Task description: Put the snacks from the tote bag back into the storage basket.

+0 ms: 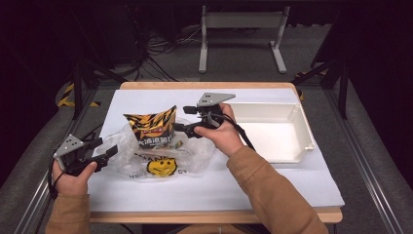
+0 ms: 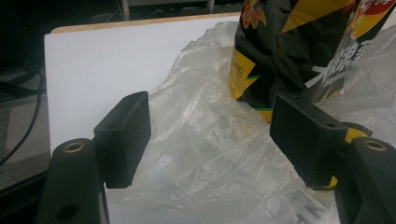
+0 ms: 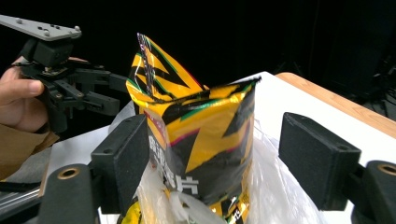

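A black, yellow and orange snack bag (image 1: 151, 127) stands upright inside a crumpled clear plastic bag (image 1: 160, 163) printed with a yellow smiley face. My left gripper (image 1: 108, 147) is at the plastic bag's left edge, open. In the left gripper view its jaws (image 2: 210, 133) stand wide with clear plastic (image 2: 201, 93) lying between them and the snack bag (image 2: 299, 46) beyond. My right gripper (image 1: 181, 119) is at the snack bag's right side, open. In the right gripper view the snack bag (image 3: 201, 126) stands between the spread jaws (image 3: 219, 158) with gaps on both sides. The left gripper (image 3: 114, 93) shows behind it.
A white sheet (image 1: 272, 180) covers the wooden table. A shallow white tray (image 1: 304, 131) sits at the right, just past my right hand. The table's front edge runs near my forearms, and a dark floor with cables and a metal stand lies beyond the far edge.
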`<state>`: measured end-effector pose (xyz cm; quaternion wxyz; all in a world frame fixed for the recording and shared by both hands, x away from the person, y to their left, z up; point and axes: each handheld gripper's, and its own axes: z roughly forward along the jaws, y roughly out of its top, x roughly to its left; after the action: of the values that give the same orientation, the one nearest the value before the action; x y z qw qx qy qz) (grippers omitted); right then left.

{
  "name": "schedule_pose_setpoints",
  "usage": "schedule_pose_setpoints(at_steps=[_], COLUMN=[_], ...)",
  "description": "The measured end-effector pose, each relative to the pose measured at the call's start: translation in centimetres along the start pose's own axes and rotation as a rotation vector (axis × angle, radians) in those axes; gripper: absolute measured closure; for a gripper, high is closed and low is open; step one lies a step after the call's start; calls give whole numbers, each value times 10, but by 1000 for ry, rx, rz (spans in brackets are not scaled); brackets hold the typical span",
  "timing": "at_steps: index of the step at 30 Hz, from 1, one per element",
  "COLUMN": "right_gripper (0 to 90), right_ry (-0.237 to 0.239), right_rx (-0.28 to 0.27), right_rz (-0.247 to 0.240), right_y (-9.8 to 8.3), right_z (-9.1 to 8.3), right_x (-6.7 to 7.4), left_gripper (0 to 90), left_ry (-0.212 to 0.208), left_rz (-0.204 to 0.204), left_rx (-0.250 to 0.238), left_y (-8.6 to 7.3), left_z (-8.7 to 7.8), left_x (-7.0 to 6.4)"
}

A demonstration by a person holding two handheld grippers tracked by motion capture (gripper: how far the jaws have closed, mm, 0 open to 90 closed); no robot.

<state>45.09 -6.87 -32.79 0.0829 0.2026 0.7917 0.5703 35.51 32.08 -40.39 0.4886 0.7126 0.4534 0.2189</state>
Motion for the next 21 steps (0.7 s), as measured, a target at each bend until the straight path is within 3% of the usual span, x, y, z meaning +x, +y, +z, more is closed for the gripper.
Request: schedule_pose_setpoints(at_steps=[11, 13, 16, 21], right_gripper=[200, 182, 172, 156], right_ry=[59, 73, 51, 59], right_rx=[54, 50, 64, 75], right_rz=[-32, -16, -32, -42], right_y=[7, 8, 7, 6], right_z=[24, 29, 35, 43], right_x=[-3, -5, -6, -7], left_gripper=[283, 282, 280, 278], left_ry=[-2, -3, -3, 13], left_rz=[1, 1, 2, 14], left_rx=[1, 0, 1, 5], left_y=[-1, -1, -1, -2], left_z=[0, 0, 0, 0], left_x=[0, 0, 0, -1])
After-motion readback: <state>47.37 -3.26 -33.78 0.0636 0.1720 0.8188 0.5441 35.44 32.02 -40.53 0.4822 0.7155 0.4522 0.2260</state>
